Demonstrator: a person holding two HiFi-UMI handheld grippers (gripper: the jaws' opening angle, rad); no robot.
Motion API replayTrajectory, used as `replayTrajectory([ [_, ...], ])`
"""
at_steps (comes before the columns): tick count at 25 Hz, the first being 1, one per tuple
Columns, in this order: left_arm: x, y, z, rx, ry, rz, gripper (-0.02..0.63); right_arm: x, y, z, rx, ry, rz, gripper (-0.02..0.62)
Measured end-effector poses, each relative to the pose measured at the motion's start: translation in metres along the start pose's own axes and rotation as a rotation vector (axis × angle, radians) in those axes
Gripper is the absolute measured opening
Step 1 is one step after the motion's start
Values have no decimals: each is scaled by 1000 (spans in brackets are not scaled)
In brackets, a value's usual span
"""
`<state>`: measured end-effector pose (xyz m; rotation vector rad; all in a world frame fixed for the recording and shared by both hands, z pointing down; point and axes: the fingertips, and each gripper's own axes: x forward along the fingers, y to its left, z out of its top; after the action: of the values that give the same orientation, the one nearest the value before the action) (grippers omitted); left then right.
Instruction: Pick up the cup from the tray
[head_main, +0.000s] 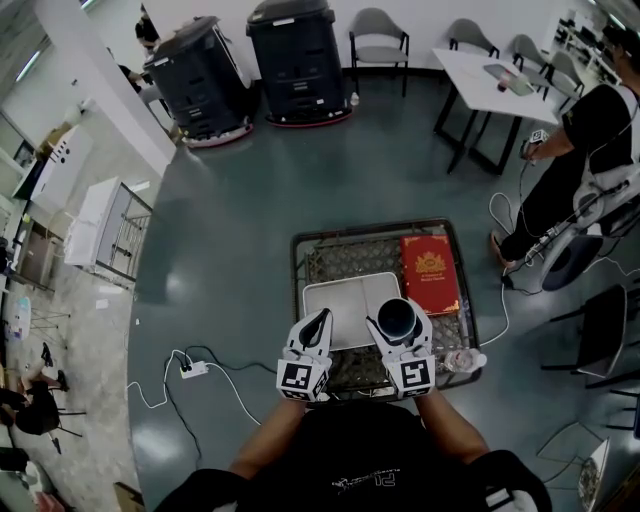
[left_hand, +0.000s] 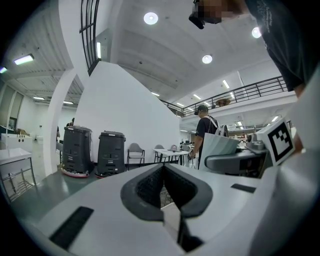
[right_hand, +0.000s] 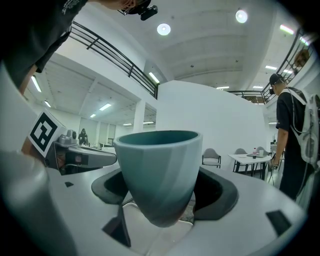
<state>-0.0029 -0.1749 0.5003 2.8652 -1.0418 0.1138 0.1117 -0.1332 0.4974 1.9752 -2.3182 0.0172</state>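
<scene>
Between the jaws of the right gripper, the teal cup is pinched on both sides of its lower wall. It is upright with its long axis vertical, the mouth up and the narrower base down. The head view shows only its dark inside. It sits over the right edge of the pale tray; whether the base touches the tray cannot be determined. The rest of the tray's surface shows bare. The tray lies on the wire-mesh table, and a red book lies flat just beside it on the right. The left gripper is over the tray's near left part, its jaws pressed together with nothing between them.
</scene>
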Motion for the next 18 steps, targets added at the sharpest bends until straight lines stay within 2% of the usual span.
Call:
replayTrajectory([
  [18,-4,-3,0,4,-4,-15,10,-1,2,-2,0,19,-7,376],
])
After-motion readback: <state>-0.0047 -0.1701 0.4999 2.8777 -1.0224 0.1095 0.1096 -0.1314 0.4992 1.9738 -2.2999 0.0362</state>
